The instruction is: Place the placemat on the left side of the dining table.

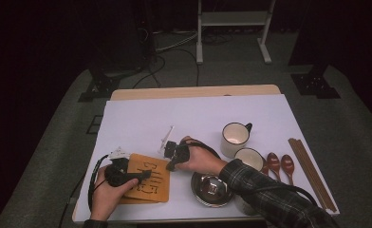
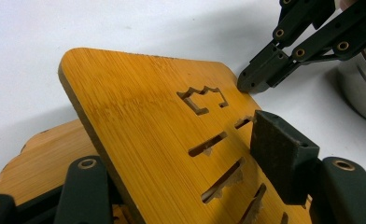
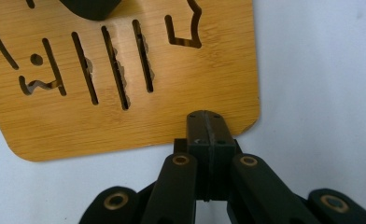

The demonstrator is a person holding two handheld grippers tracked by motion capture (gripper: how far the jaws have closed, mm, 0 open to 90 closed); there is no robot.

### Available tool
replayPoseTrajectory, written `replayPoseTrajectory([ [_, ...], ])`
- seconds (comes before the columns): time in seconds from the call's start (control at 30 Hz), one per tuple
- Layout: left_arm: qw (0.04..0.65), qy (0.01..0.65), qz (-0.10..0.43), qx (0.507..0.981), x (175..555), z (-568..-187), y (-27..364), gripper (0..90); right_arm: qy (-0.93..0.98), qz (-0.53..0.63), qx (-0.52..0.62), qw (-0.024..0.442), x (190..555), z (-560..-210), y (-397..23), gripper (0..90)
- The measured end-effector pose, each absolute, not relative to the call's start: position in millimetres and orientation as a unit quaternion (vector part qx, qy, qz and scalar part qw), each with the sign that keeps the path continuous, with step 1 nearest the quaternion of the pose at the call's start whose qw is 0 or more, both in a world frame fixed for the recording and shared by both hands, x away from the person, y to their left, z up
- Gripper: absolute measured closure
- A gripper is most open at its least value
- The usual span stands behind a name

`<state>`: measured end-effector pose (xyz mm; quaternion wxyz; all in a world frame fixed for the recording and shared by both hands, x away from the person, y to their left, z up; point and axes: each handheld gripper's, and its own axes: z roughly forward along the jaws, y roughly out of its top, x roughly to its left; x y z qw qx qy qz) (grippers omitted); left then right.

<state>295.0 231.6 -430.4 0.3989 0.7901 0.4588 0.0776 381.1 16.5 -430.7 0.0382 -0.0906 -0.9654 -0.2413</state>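
Two bamboo boards with cut-out slots lie stacked on the white mat at the front left. The upper board (image 1: 151, 178) (image 2: 139, 121) (image 3: 125, 107) is tilted above the lower board (image 2: 36, 158). My left gripper (image 1: 144, 176) (image 2: 181, 186) is open, with the upper board's edge passing slantwise between its jaws: one jaw is under the edge and one pad (image 2: 281, 156) is over the top face. Whether that pad touches the wood is unclear. My right gripper (image 1: 171, 166) (image 3: 205, 126) (image 2: 251, 81) is shut on nothing, its tips against the board's far edge near a corner.
A steel bowl (image 1: 211, 189) sits just right of the boards, under the right forearm. Two cream mugs (image 1: 235, 137) (image 1: 250, 159), two wooden spoons (image 1: 280, 164) and chopsticks (image 1: 312, 173) lie farther right. The mat's (image 1: 141, 118) rear half is bare.
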Motion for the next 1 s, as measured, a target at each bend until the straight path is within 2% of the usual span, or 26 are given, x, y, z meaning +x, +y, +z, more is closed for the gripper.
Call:
replayPoseTrajectory([
  [0.43, 0.399, 0.465, 0.069, 0.788, 296, -431, 233, 37.4, -0.963, -0.256, -0.087, 0.016, 384, -423, 13, 77.6],
  [1.0, 0.400, 0.471, 0.061, 0.784, 297, -432, 235, 38.3, -0.958, -0.266, -0.108, -0.001, 394, -409, 3, 42.0],
])
